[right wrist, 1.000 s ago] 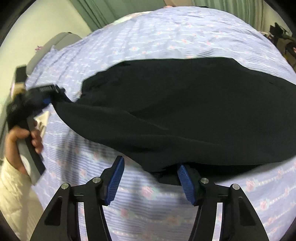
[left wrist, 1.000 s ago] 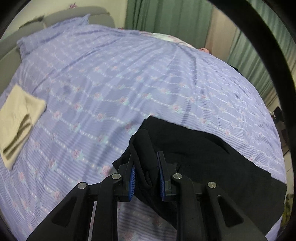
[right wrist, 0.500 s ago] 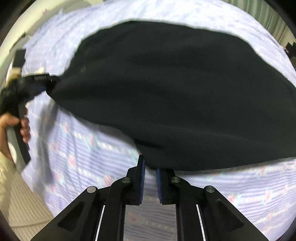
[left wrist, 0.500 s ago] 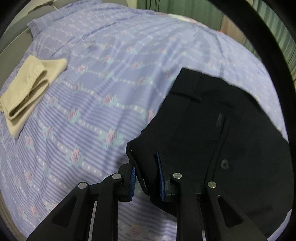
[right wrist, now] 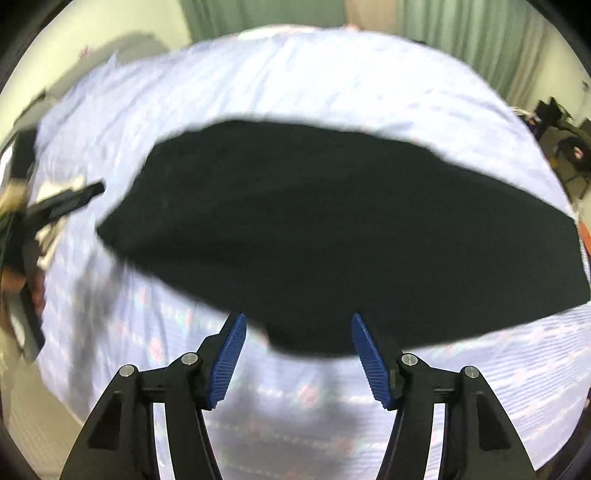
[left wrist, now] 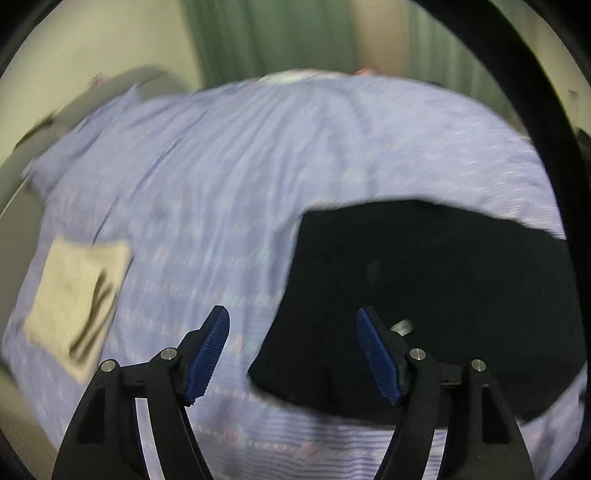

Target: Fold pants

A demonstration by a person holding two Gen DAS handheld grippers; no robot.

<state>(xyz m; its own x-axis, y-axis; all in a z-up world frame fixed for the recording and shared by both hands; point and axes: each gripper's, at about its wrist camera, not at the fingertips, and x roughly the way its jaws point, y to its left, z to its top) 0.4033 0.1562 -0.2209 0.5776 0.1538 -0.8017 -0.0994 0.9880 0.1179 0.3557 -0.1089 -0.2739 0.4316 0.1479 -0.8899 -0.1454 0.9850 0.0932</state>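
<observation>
The black pants (left wrist: 424, 295) lie flat on the lilac flowered bedspread (left wrist: 221, 177). In the left wrist view my left gripper (left wrist: 291, 350) is open and empty, just above the near left edge of the pants. In the right wrist view the pants (right wrist: 332, 229) spread wide across the bed. My right gripper (right wrist: 297, 354) is open and empty over their near edge. The left gripper (right wrist: 70, 201) also shows there at the far left, held in a hand, apart from the pants. Both views are blurred by motion.
A folded beige cloth (left wrist: 77, 299) lies on the bedspread to the left. Green curtains (left wrist: 277, 33) hang behind the bed. A grey headboard (left wrist: 122, 83) stands at the back left. Dark clutter (right wrist: 557, 122) sits on the floor at the right.
Both grippers were shut on the pants' edge half a second ago. Both have opened, let the pants drop flat and pulled back. The views have tilted up.
</observation>
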